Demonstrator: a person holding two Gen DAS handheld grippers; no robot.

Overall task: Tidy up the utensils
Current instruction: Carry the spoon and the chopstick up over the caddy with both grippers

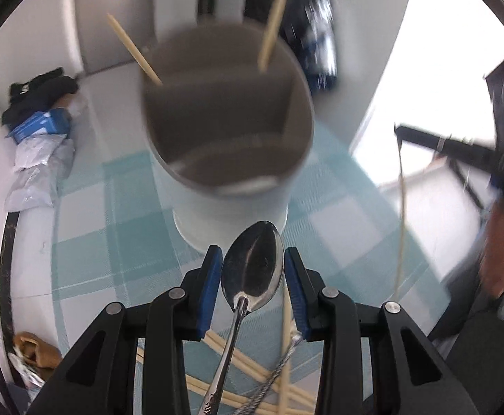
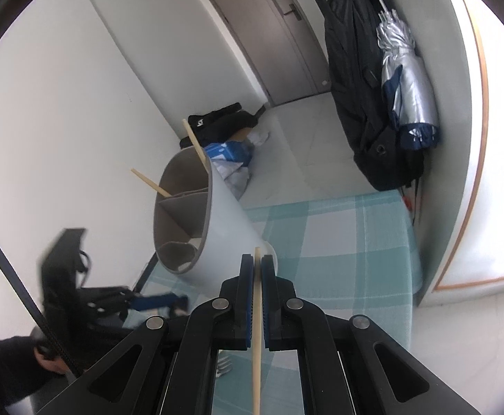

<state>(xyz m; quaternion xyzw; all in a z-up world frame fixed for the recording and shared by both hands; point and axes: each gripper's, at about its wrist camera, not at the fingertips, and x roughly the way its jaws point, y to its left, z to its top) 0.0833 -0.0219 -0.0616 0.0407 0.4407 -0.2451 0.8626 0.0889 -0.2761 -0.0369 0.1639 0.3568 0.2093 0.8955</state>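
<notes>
Your left gripper (image 1: 253,273) is clamped on the spoon (image 1: 252,269) by its bowl, just short of the divided holder (image 1: 227,110) on the checked cloth (image 1: 338,214). Your right gripper (image 2: 257,269) is clamped on a chopstick (image 2: 257,328). Lift the spoon over the near rim, choose a compartment without chopsticks, and release only once it is inside.

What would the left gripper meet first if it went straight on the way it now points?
Probably the white utensil holder: its outer wall fills the view just beyond the left gripper and the spoon in its jaws. Depth is unclear in the blur.
</notes>
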